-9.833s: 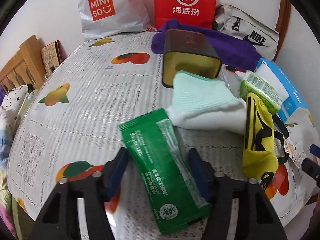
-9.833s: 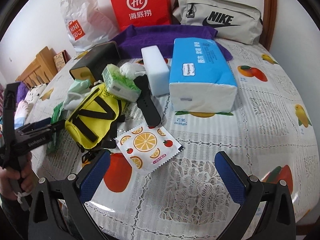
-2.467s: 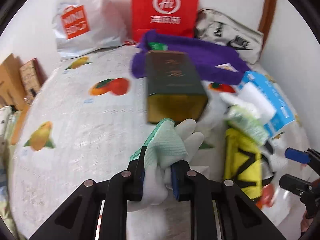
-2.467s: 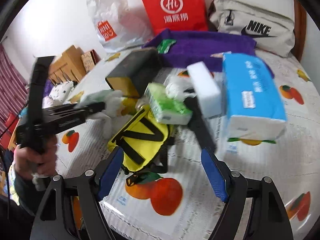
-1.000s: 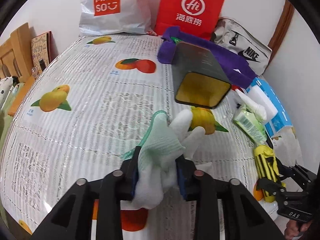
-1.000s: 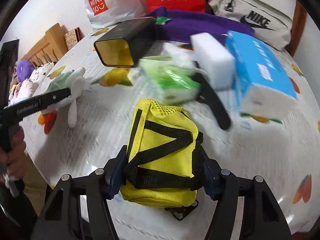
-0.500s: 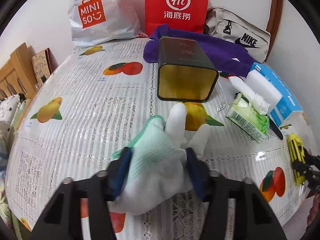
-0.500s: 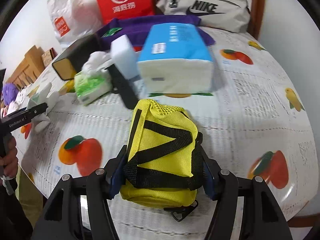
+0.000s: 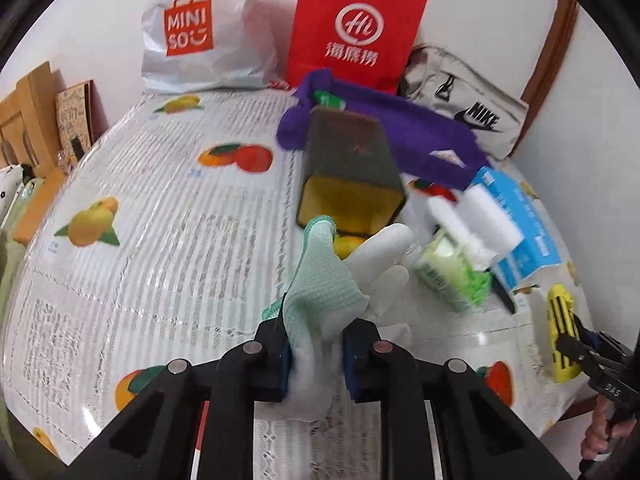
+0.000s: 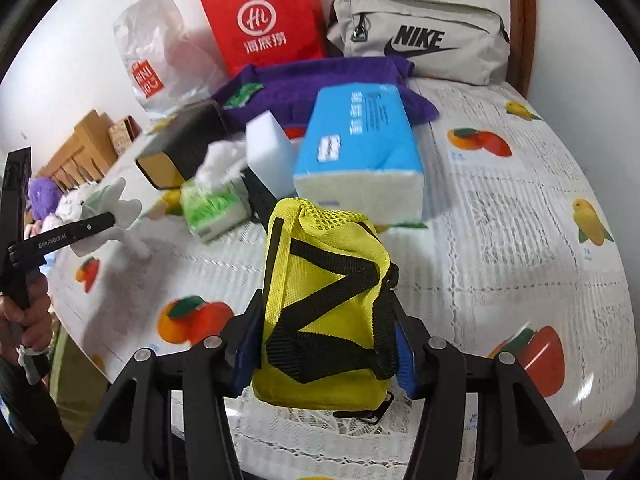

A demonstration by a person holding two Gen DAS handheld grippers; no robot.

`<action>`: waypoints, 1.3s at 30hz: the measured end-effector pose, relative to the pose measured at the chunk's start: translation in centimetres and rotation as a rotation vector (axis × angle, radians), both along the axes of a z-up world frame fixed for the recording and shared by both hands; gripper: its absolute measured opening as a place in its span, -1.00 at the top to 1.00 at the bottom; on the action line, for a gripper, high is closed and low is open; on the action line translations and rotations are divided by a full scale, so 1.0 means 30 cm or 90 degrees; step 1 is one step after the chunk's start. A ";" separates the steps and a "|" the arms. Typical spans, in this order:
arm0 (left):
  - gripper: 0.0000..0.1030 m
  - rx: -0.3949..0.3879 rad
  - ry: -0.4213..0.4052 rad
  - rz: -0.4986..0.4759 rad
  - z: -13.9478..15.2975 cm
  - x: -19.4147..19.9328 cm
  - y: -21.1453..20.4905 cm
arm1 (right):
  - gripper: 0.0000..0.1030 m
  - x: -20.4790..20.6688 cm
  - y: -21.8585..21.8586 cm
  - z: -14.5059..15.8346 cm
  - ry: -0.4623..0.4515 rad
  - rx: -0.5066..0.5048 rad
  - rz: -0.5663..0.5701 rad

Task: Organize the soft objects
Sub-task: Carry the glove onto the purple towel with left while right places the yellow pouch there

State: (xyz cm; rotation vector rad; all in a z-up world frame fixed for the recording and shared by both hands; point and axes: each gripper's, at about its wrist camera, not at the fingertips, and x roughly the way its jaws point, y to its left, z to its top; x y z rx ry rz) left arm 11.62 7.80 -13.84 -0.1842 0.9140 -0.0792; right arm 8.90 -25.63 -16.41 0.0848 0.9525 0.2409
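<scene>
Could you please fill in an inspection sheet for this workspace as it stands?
Surface: table under a fruit-print lace cloth.
Job's things: glove, yellow pouch, both lifted; purple towel at the back.
Clutter: tin on its side, wipes pack, sponge, tissue pack.
Grippers: left gripper shut on glove; right gripper shut on yellow pouch.
Cables: nothing seen.
Surroundings: red bag, Miniso bag, Nike bag by the wall.

Both wrist fisheyes low over the table (image 9: 140,208), facing the back wall, sharing the central clutter
</scene>
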 end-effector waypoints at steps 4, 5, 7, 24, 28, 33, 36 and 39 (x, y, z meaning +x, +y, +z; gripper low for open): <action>0.63 0.000 -0.008 -0.009 0.064 0.012 -0.012 | 0.06 0.010 0.001 0.034 -0.004 0.012 0.009; 0.63 0.000 -0.011 -0.010 0.079 0.016 -0.014 | 0.10 0.009 0.000 0.040 -0.005 0.014 0.009; 0.63 -0.002 -0.019 -0.014 0.108 0.021 -0.016 | 0.13 0.012 -0.003 0.064 -0.009 0.023 0.011; 0.63 -0.064 -0.034 -0.035 0.220 0.152 0.010 | 0.18 0.134 0.009 0.228 -0.045 0.057 0.043; 0.63 -0.061 -0.031 -0.038 0.240 0.217 0.005 | 0.18 0.203 0.019 0.269 -0.056 0.054 0.048; 0.63 -0.059 -0.026 -0.041 0.249 0.308 0.000 | 0.18 0.301 0.024 0.303 -0.067 0.055 0.047; 0.63 -0.059 -0.021 -0.045 0.248 0.359 -0.003 | 0.18 0.368 0.023 0.308 -0.065 0.056 0.042; 0.63 -0.065 -0.014 -0.050 0.246 0.421 -0.007 | 0.18 0.433 0.026 0.314 -0.068 0.056 0.042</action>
